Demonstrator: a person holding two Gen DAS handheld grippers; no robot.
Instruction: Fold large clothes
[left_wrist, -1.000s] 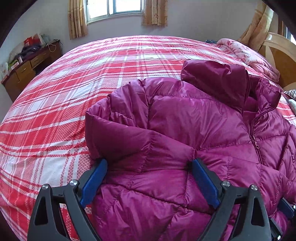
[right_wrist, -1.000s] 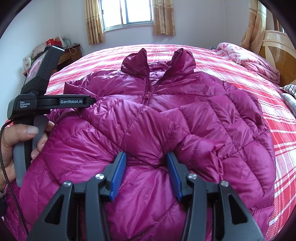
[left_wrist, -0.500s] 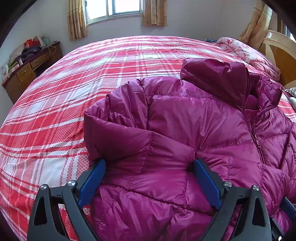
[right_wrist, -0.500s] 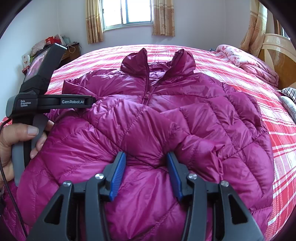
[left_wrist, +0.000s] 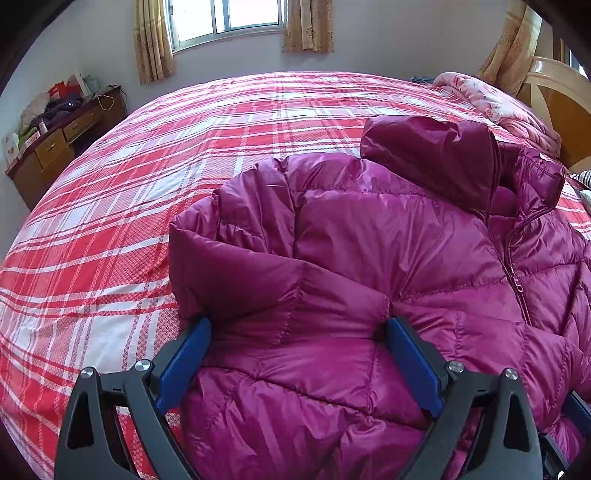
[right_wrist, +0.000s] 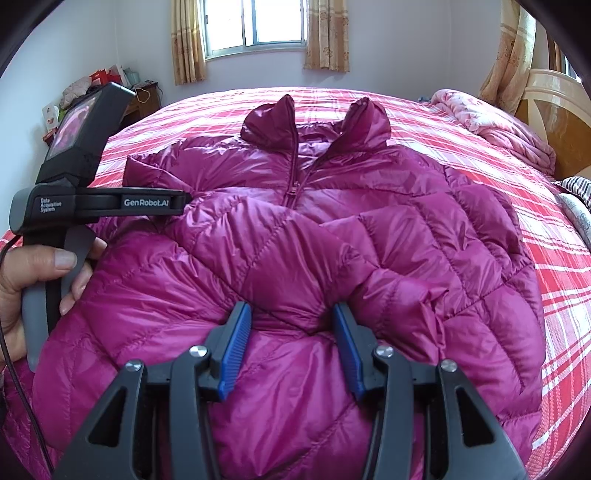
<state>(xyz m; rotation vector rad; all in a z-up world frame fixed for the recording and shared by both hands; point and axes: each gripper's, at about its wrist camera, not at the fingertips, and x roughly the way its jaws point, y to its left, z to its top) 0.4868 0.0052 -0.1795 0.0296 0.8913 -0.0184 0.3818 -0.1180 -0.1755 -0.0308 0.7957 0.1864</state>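
A magenta quilted down jacket (right_wrist: 369, 229) lies front-up on the bed, collar toward the window, both sleeves folded across its chest. My left gripper (left_wrist: 297, 328) is open wide, its blue pads either side of the folded left sleeve's cuff (left_wrist: 280, 295). My right gripper (right_wrist: 291, 317) is open, its pads close on either side of the right sleeve's cuff (right_wrist: 295, 291), which bulges between them. The jacket also fills the left wrist view (left_wrist: 388, 240). The left gripper's body and the hand holding it show in the right wrist view (right_wrist: 74, 206).
The bed has a red and white plaid cover (left_wrist: 184, 147). A pink floral quilt (right_wrist: 495, 125) lies by the wooden headboard (right_wrist: 554, 122) at the right. A wooden dresser (left_wrist: 55, 147) with clutter stands left, below the window.
Both grippers have stayed almost still over the sleeve cuffs. The left view has shifted very slightly; jaw openings look the same.
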